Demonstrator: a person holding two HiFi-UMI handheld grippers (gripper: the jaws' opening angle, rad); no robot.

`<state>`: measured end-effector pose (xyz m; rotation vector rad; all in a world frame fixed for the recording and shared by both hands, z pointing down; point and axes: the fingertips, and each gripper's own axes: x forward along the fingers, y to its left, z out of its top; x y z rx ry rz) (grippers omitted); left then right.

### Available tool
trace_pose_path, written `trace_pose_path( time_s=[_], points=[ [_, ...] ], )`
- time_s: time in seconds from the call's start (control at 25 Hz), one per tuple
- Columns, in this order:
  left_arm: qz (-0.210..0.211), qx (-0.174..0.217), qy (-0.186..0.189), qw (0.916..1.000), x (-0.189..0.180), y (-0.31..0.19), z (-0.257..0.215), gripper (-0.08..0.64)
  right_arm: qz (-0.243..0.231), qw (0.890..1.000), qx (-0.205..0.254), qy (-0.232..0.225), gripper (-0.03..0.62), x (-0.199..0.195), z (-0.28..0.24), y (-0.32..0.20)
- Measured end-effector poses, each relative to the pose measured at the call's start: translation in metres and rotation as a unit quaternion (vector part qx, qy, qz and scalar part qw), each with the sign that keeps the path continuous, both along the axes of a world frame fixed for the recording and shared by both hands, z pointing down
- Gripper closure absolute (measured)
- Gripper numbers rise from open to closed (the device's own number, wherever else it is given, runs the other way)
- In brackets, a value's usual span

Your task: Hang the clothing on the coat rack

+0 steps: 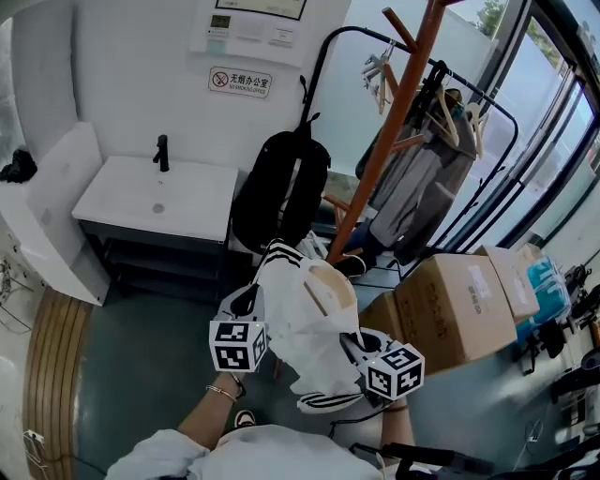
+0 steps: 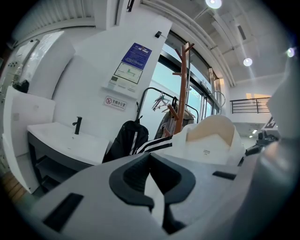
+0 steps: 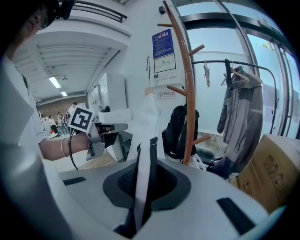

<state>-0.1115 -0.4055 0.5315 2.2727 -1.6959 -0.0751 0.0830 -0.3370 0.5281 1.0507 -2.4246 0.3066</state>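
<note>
One tall rack [image 1: 389,122] stands ahead of both hand-held grippers, with a black backpack [image 1: 279,192] hung low on it. Between the two, a white jacket [image 1: 305,319] with black stripes is stretched, collar toward the rack but short of it. The left hand-held gripper [image 1: 249,298] is clamped on one side of the cloth, the right hand-held gripper [image 1: 354,345] on the other. The step looks like the carry to the rack. Next, the collar must go up over a bare peg [image 1: 398,28], high above both, before either clamp lets go.
</note>
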Motion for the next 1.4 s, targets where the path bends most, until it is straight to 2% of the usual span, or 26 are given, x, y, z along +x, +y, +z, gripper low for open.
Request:
trace_pose_path(
  time_s=[0.08, 0.16, 0.24, 0.44, 0.6, 0.76, 0.96, 1.12, 1.24, 1.4],
  points=[
    [0.0, -0.003, -0.001, 1.0, -0.005, -0.007, 0.003, 0.552, -0.006, 1.0, -0.006, 0.006, 0.558, -0.005, 0.0, -0.007],
    [0.0, 0.0, -0.016, 0.9999, -0.009, -0.011, 0.004, 0.552, -0.019, 1.0, -0.011, 0.011, 0.558, -0.014, -0.001, -0.009],
    [0.001, 0.007, -0.036, 0.9993, -0.011, -0.014, 0.003, 0.552, -0.035, 0.999, -0.008, 0.017, 0.558, -0.023, -0.002, -0.01],
    [0.012, 0.018, -0.057, 0.9981, -0.006, -0.016, -0.004, 0.552, -0.06, 0.998, 0.003, 0.026, 0.558, -0.027, -0.01, -0.018],
    [0.008, 0.014, -0.08, 0.9966, -0.006, -0.011, 0.003, 0.552, -0.075, 0.997, 0.002, 0.012, 0.558, -0.027, -0.015, -0.024],
    [-0.019, 0.006, -0.094, 0.9954, -0.016, -0.002, 0.008, 0.552, -0.105, 0.994, -0.004, -0.012, 0.558, -0.028, -0.019, -0.029],
    [-0.073, 0.02, -0.087, 0.9933, -0.03, 0.0, -0.014, 0.552, -0.174, 0.985, -0.014, -0.012, 0.558, -0.021, -0.036, -0.042],
    [-0.11, 0.044, -0.08, 0.9897, -0.039, -0.008, -0.048, 0.551, -0.213, 0.977, 0.004, -0.004, 0.558, -0.018, -0.059, -0.058],
    [-0.117, 0.056, -0.068, 0.9892, -0.03, -0.012, -0.068, 0.552, -0.236, 0.972, 0.009, -0.009, 0.558, -0.014, -0.071, -0.067],
    [-0.105, 0.065, -0.069, 0.9899, -0.012, -0.008, -0.083, 0.552, -0.263, 0.965, 0.003, -0.009, 0.558, -0.015, -0.075, -0.071]
  ],
)
